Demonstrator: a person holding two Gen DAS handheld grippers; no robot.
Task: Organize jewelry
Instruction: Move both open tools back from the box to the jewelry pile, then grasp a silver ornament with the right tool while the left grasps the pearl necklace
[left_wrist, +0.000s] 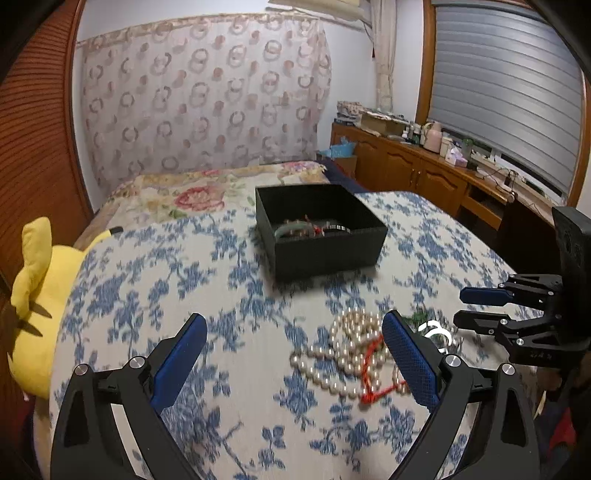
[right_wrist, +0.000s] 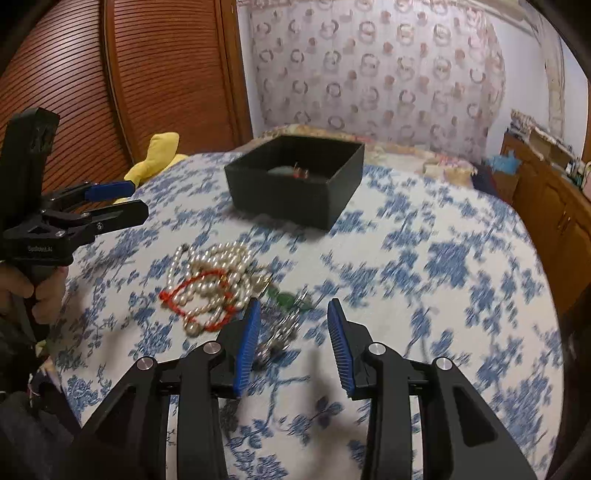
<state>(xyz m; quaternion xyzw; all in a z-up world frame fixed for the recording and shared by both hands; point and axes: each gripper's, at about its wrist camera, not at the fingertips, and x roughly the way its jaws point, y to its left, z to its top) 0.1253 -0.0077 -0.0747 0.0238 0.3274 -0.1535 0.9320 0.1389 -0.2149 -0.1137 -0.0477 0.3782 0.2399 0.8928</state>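
Observation:
An open black box stands on the blue-flowered bedspread with a green bangle and a silver one inside. Nearer lies a heap of jewellery: a pearl necklace, a red cord, a green piece and a silver piece. My left gripper hangs open just left of the pearls, nothing pinched. My right gripper is open over the silver piece, which lies loose between its fingers, close to the left one.
A yellow plush toy lies at the bed's left edge. A wooden cabinet with clutter on top runs along the right wall. A louvred wooden door is on the left. A hand grips the left tool.

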